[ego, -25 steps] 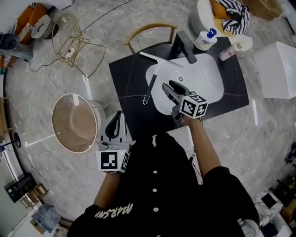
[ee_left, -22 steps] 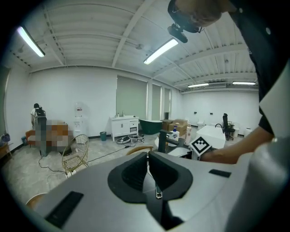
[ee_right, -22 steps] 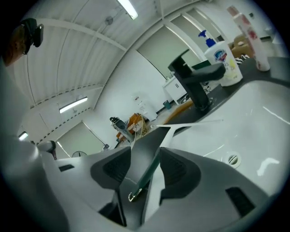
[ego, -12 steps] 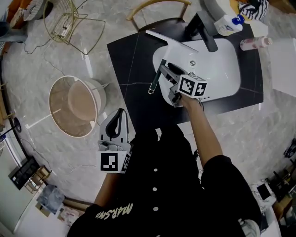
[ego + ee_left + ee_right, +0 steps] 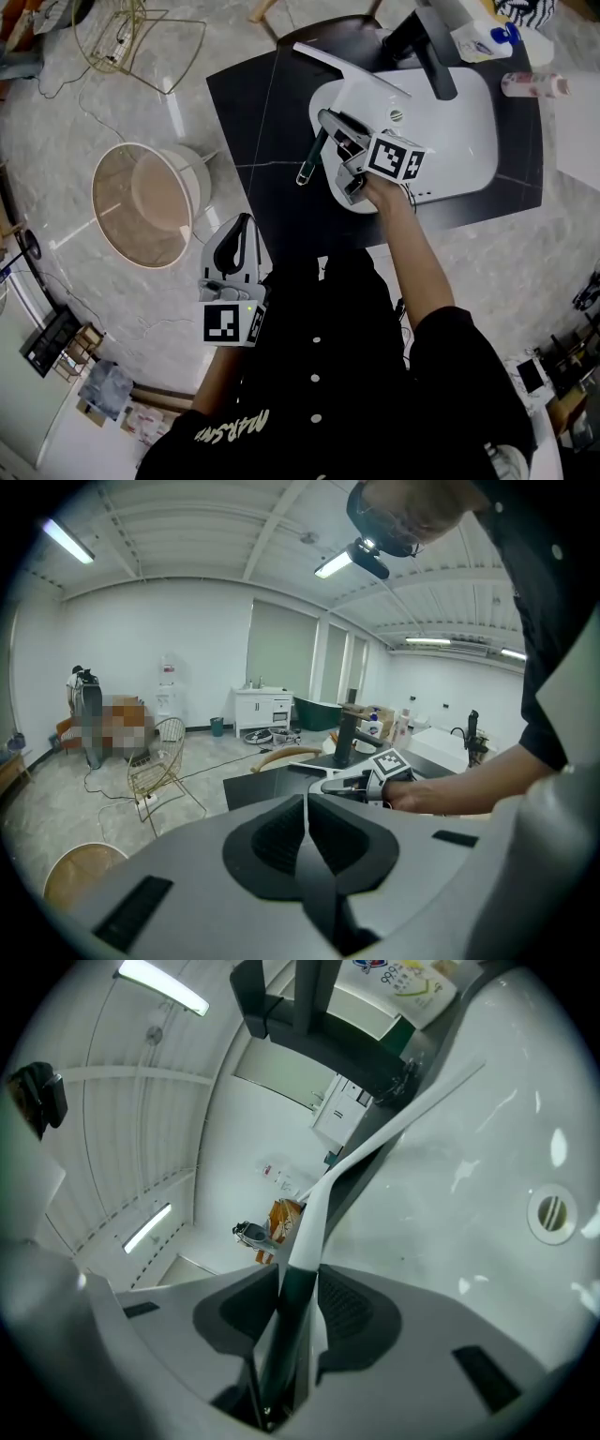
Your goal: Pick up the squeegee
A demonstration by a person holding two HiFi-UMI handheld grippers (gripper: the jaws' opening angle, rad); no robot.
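Note:
The squeegee has a dark green handle and a long white blade. It lies over the left rim of the white sink, with its blade reaching toward the black faucet. My right gripper is at that rim with its jaws closing, and the handle stands between the pads and touches both. The blade runs away up the basin. My left gripper hangs low in front of the black counter. That left gripper is shut and holds nothing.
A pump bottle and a pink bottle stand at the counter's far right. On the marble floor to the left are a round tan stool and a gold wire chair. The sink drain lies right of the jaws.
My right gripper has moved left across the sink to the squeegee handle and now has it between its jaws. The left gripper has stayed low by the person's body.

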